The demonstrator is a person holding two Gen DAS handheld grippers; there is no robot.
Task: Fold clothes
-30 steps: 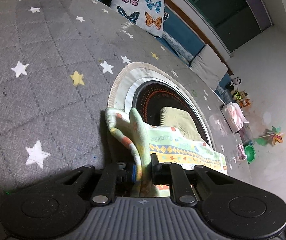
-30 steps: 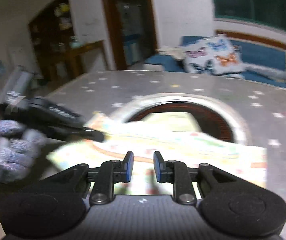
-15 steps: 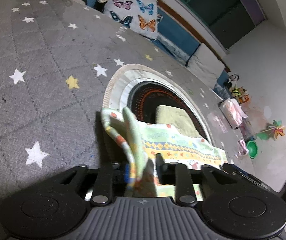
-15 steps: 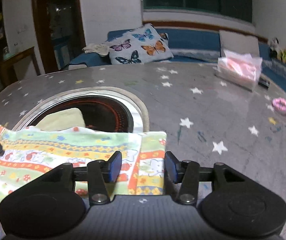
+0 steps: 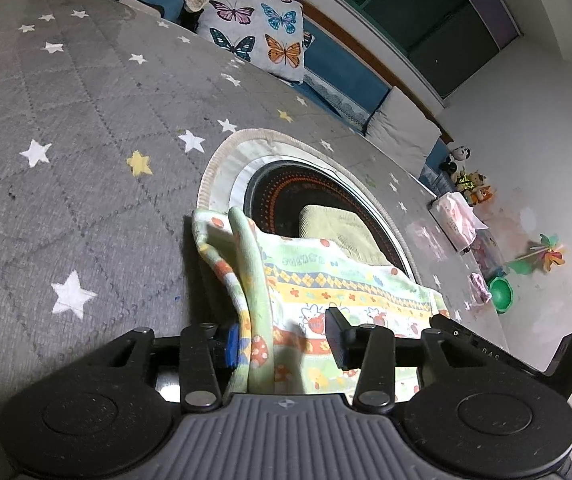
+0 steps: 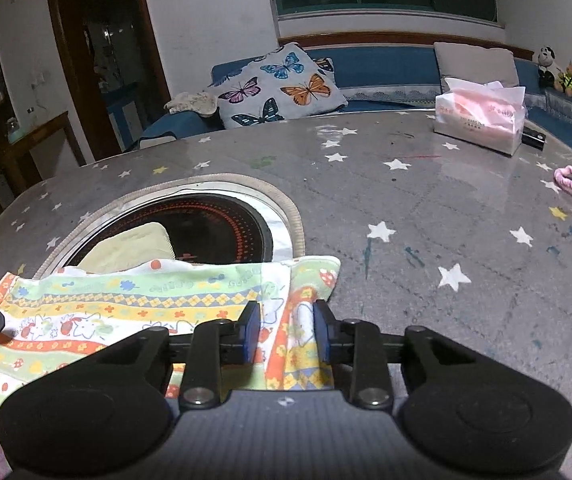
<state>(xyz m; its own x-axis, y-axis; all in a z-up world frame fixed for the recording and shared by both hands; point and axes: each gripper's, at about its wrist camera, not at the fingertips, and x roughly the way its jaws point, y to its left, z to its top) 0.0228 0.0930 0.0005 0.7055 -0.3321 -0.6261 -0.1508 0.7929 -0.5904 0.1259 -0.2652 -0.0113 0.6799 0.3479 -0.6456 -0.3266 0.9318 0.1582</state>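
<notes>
Pink-printed tissue pack (image 6: 480,120) bears lettering too blurred to read.

Dim indoor light, sharp focus, glare on tabletop (image 6: 426,184), fisheye-bent edges.

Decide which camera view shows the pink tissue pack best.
The right wrist view: the tissue pack sits whole, unobstructed, on the table's far side. The left wrist view shows it small and distorted near the table's right edge.

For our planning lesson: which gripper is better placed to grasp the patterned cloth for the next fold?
Probably the right gripper: its jaws, just closing, straddle the patterned cloth at its folded end. The left gripper has just been opening, cloth loose between its jaws.
</notes>
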